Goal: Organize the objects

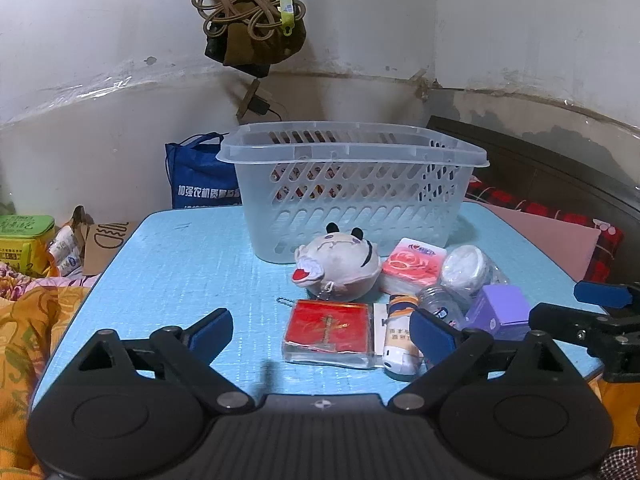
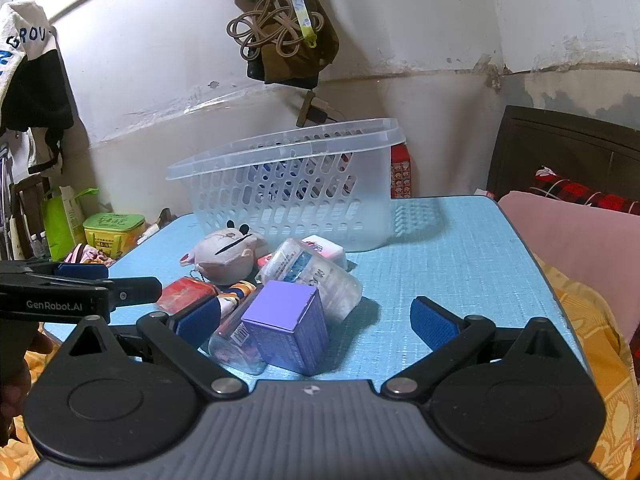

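A clear plastic basket point(image 1: 352, 184) point(image 2: 288, 188) stands at the back of the blue table point(image 1: 180, 272) point(image 2: 460, 264). In front of it lie a grey plush toy point(image 1: 340, 266) point(image 2: 226, 256), a red flat pack point(image 1: 328, 330), a pink tissue pack point(image 1: 412, 266), a white tube point(image 1: 400, 336), a clear jar point(image 1: 466, 270) point(image 2: 316, 276), a small bottle point(image 1: 440, 304) point(image 2: 236, 340) and a purple box point(image 1: 498, 312) point(image 2: 288, 326). My left gripper point(image 1: 322, 330) is open over the red pack. My right gripper point(image 2: 316, 322) is open around the purple box.
A blue bag point(image 1: 200, 176) stands behind the table at left. A green tin point(image 1: 24, 240) point(image 2: 114, 232) and orange bedding point(image 1: 28, 328) lie left. A pink pillow point(image 2: 580, 248) and a dark headboard point(image 2: 560, 152) are right. Cords and a bag point(image 2: 280, 28) hang on the wall.
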A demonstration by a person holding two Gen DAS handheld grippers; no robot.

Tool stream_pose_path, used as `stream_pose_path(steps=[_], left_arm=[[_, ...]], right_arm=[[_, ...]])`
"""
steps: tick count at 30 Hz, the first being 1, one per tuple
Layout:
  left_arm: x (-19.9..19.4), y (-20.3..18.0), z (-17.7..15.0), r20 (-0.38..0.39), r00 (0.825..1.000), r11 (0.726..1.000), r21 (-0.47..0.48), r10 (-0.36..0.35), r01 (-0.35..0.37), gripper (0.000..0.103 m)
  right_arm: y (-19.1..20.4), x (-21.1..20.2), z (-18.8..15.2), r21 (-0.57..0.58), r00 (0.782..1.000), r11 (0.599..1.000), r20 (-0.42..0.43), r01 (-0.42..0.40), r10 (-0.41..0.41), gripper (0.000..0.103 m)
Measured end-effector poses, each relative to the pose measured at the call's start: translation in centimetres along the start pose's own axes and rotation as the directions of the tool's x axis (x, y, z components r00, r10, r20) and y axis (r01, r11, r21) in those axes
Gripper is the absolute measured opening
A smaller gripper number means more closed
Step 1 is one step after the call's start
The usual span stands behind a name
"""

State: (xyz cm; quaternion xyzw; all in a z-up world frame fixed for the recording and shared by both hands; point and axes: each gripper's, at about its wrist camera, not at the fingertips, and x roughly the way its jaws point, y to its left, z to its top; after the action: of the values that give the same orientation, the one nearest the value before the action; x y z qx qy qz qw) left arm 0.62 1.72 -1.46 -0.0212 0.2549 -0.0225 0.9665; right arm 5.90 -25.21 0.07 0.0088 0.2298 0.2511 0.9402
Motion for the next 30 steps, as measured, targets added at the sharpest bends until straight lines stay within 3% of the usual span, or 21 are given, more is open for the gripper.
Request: stream_pose_path(steps=[19, 26, 30], left_arm=[[1.4, 1.7, -0.8, -0.002, 1.0, 1.0, -0.009, -0.007, 0.007, 0.09], [1.8, 2.3, -0.2, 0.008, 1.0, 1.0, -0.02, -0.016, 0.016, 0.09], [1.8, 3.7, 2.4, 0.05, 0.999, 1.0, -0.014, -0.001, 0.002, 0.09]], right_arm=[[-0.4, 0.4, 0.3, 0.01, 1.0, 1.0, 0.004, -0.004, 0.004, 0.101], [-1.4, 2.0, 5.1, 0.003, 0.999, 0.999, 0.03, 0.036, -0.036, 0.096], [-1.3, 2.5, 6.2, -0.011, 0.997, 0.997, 0.032, 0.074, -0.074, 0.096]])
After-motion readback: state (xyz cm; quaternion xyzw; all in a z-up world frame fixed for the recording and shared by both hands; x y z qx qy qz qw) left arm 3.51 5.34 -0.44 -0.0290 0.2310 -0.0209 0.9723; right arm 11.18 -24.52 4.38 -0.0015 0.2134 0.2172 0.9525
